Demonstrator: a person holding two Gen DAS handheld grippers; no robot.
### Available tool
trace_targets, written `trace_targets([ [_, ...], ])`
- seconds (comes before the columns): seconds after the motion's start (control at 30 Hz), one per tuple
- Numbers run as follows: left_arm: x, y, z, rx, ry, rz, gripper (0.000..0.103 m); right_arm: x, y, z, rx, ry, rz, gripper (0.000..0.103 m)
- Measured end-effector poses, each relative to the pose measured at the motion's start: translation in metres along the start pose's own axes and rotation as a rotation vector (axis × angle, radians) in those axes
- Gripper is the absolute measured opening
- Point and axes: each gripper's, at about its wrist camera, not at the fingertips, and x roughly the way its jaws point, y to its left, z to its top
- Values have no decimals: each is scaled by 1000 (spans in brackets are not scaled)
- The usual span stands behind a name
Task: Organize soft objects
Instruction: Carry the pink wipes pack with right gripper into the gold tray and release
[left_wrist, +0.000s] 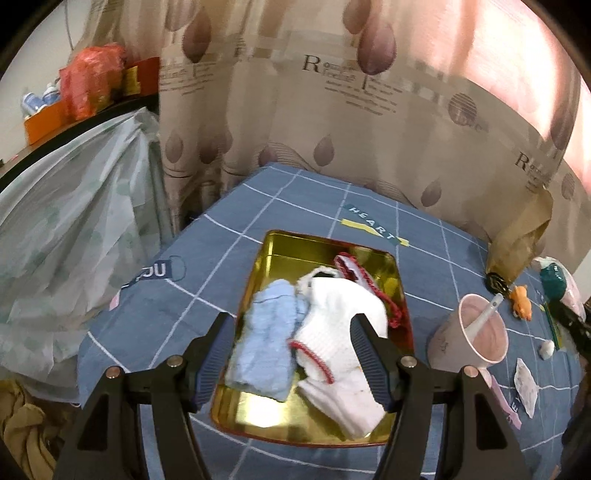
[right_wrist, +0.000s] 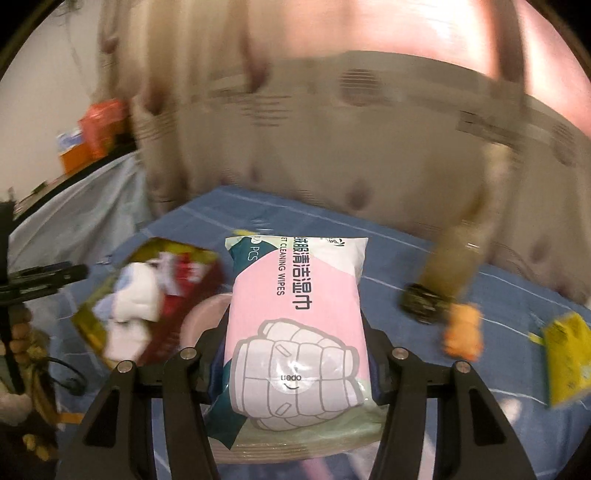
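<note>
Right claw (right_wrist: 295, 354) is pitched downward, clamped on wipes pack (right_wrist: 295, 325), held above the bed (right_wrist: 461, 369). Left claw (left_wrist: 288, 354) is spread, empty, angled down over gold tin (left_wrist: 332, 254) of cloths.

black claw (left_wrist: 288, 354); blue ribbed pads (left_wrist: 216, 350); silver screws
</note>
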Motion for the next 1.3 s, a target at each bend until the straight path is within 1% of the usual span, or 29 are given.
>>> trace_targets([
  [0.2,-8,18,1,-42,-12,26,67,34,66,7,-74,32,123,53],
  [0.3,-12,26,3,-65,-23,34,67,44,93,6,-110,51,165,53],
  [0.53,-17,42,6,-106,-34,53,67,70,138,2,-160,108,239,53],
  [0.77,-18,51,8,-123,-36,57,67,97,174,-4,-201,158,289,53],
  [0.93,-16,58,9,-142,-32,59,67,112,191,-11,-219,190,304,53],
  [1.1,-13,60,8,-147,-24,60,67,131,198,-13,-234,199,278,53],
  [1.3,-13,60,8,-150,-21,59,67,150,202,-6,-248,192,237,53],
])
